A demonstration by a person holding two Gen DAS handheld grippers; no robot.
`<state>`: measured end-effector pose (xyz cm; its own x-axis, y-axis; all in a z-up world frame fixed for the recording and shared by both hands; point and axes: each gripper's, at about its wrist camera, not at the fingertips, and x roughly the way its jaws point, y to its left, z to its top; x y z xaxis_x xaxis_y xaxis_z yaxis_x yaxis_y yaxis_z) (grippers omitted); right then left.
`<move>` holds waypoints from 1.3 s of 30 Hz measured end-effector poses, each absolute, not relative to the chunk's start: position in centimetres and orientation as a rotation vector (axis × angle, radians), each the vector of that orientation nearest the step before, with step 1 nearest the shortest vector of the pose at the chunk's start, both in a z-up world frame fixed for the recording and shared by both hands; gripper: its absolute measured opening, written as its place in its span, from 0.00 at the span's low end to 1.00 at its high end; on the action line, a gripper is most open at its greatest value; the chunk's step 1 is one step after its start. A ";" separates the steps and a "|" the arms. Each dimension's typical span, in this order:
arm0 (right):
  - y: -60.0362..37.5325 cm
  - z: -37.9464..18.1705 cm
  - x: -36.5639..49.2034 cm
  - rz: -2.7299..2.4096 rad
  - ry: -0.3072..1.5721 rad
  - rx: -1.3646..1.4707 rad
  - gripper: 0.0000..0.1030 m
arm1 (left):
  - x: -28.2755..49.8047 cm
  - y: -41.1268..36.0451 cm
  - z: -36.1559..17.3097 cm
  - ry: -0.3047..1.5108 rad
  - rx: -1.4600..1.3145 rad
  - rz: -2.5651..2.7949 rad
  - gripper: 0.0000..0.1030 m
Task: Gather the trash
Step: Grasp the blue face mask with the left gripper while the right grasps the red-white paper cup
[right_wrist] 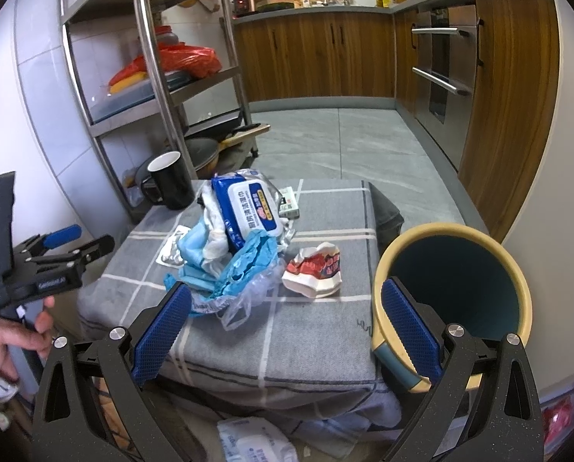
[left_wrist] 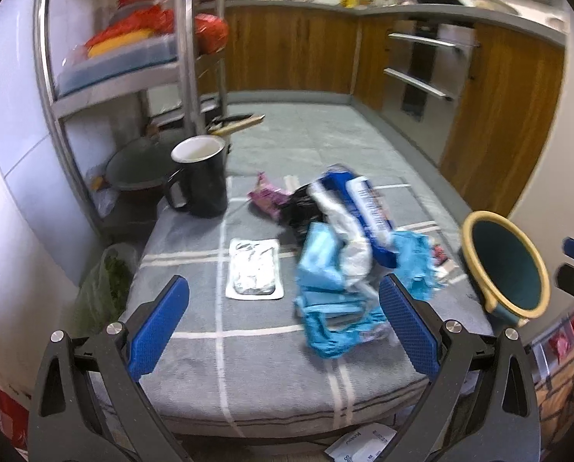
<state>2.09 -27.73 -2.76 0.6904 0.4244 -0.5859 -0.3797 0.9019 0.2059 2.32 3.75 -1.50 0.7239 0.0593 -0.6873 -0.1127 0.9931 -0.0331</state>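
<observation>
A heap of trash lies on the grey checked cloth [left_wrist: 248,365] [right_wrist: 306,346]: a blue wipes packet [left_wrist: 367,208] [right_wrist: 248,208], a crumpled light-blue plastic bag [left_wrist: 325,288] [right_wrist: 244,269], a silver foil blister [left_wrist: 254,269] [right_wrist: 169,252], a pink wrapper [left_wrist: 267,196], a red-and-white crumpled wrapper [right_wrist: 314,269] and a small white box [right_wrist: 289,202]. My left gripper [left_wrist: 283,323] [right_wrist: 75,242] is open just short of the foil and bag. My right gripper [right_wrist: 287,327] is open, its right finger overlapping the rim of a tilted yellow-rimmed teal bin [right_wrist: 452,288] [left_wrist: 504,265].
A black mug [left_wrist: 200,177] [right_wrist: 169,181] stands at the cloth's far left corner. A steel rack [right_wrist: 152,77] with pans and red bags rises on the left. Wooden cabinets [right_wrist: 317,57] line the back and right. A hand [right_wrist: 14,335] holds the left gripper.
</observation>
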 end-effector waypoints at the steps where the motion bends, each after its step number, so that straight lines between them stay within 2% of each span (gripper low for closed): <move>1: -27.8 -2.6 2.4 0.448 0.678 0.071 0.95 | 2.9 4.3 -1.7 0.779 -0.077 0.110 0.94; 9: -28.1 -2.3 5.9 0.451 0.732 0.066 0.95 | 7.8 7.9 -4.2 0.954 -0.117 0.154 0.88; 15: -28.3 -3.2 8.6 0.454 0.773 0.104 0.94 | 10.4 7.1 -4.7 0.977 -0.118 0.043 0.87; 17: -28.2 -3.7 9.1 0.466 0.785 0.130 0.93 | 11.3 6.4 -5.1 0.992 -0.123 -0.001 0.84; 19: -28.0 -4.2 9.5 0.487 0.801 0.155 0.91 | 12.1 5.6 -5.7 1.015 -0.130 -0.039 0.76; 23: -26.8 -5.3 10.0 0.525 0.849 0.176 0.82 | 13.8 4.4 -7.3 1.062 -0.135 -0.095 0.67; 32: -25.4 -6.0 9.9 0.550 0.870 0.168 0.81 | 16.3 3.0 -10.9 1.151 -0.126 -0.173 0.54; 35: -25.5 -6.2 10.0 0.543 0.875 0.169 0.81 | 16.3 2.9 -11.4 1.161 -0.140 -0.204 0.40; 37: -25.6 -6.3 10.2 0.540 0.878 0.174 0.81 | 16.3 3.0 -11.4 1.165 -0.147 -0.216 0.22; 39: -25.7 -6.3 10.2 0.537 0.878 0.173 0.81 | 16.1 2.9 -11.0 1.162 -0.147 -0.228 0.18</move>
